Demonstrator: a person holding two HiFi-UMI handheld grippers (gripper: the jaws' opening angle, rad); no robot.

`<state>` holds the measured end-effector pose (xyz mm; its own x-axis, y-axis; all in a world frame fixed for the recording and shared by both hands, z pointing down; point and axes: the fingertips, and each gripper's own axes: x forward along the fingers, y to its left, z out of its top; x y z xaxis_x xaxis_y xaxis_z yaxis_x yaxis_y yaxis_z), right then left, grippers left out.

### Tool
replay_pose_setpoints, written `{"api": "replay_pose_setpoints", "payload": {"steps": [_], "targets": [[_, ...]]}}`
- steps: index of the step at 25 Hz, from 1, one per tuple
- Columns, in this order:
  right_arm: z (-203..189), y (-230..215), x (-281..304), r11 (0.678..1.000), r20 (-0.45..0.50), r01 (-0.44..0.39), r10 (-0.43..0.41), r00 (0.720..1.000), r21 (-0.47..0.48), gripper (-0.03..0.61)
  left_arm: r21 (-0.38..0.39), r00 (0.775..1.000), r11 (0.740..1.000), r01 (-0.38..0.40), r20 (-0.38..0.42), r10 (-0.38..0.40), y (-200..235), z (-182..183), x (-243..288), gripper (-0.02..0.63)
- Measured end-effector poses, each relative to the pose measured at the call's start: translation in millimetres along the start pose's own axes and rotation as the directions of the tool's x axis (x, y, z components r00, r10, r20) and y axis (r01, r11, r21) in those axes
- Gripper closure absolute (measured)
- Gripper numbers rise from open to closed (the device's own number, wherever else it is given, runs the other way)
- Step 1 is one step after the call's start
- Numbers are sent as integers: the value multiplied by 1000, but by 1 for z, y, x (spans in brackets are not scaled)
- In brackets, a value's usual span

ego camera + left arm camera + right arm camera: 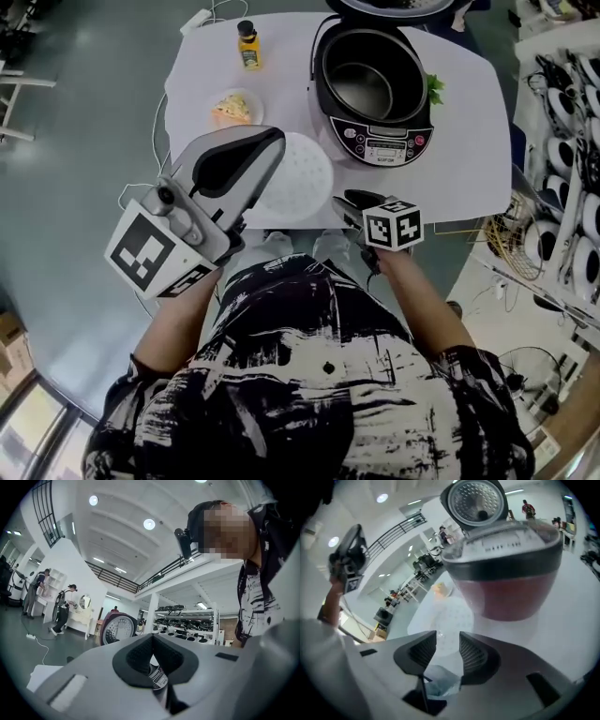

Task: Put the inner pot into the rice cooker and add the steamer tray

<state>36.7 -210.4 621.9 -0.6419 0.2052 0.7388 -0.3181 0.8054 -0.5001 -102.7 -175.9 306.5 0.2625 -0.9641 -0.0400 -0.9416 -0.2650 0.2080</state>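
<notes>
Judging from inner pot (pixel 361 89) already down inside open rice cooker (pixel 386 145), leaves only steamer tray (pixel 302 173) to place. Lies flat on table (pixel 469 103), just left of cooker; round, so no long axis to line up. Right gripper (pixel 349 202): low at near table edge, close to tray, aimed down with tray straight ahead past jaws; jaws a little apart, nothing between. Left gripper (pixel 270 142): held higher, aimed level, jaws together, empty. Looks like right-hand pick, near rim first.

floor (pixel 75 141): grey-green | table (pixel 469 103): white | ceiling lights (pixel 149 524): round, lit
</notes>
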Motion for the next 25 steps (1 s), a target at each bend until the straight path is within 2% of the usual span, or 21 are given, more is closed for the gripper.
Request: {"api": "replay_pose_setpoints", "payload": {"steps": [5, 9, 13, 16, 19, 22, 25], "targets": [[-15, -42, 47, 977, -59, 153, -146, 988, 151, 428, -10, 1000, 1000, -9, -15, 9, 6, -5, -20, 609], [-19, -49, 70, 952, -87, 178, -161, 983, 251, 425, -14, 999, 999, -33, -18, 33, 14, -9, -39, 609], [-21, -59, 88, 937, -137, 259, -232, 963, 236, 430, -20, 998, 998, -55, -16, 55, 23, -11, -53, 609], [-28, -70, 97, 917, -179, 312, -273, 945, 249, 466, -19, 998, 997, -69, -10, 69, 28, -9, -62, 609], [-30, -69, 104, 909, -198, 333, -289, 937, 249, 536, -19, 996, 996, -86, -4, 86, 34, -7, -70, 609], [-29, -67, 105, 902, -215, 355, -306, 927, 246, 561, -20, 995, 994, -103, -1, 103, 38, -5, -78, 609], [-29, -59, 103, 913, -226, 342, -292, 929, 224, 568, -21, 993, 993, -113, 12, 113, 40, -4, -81, 609]]}}
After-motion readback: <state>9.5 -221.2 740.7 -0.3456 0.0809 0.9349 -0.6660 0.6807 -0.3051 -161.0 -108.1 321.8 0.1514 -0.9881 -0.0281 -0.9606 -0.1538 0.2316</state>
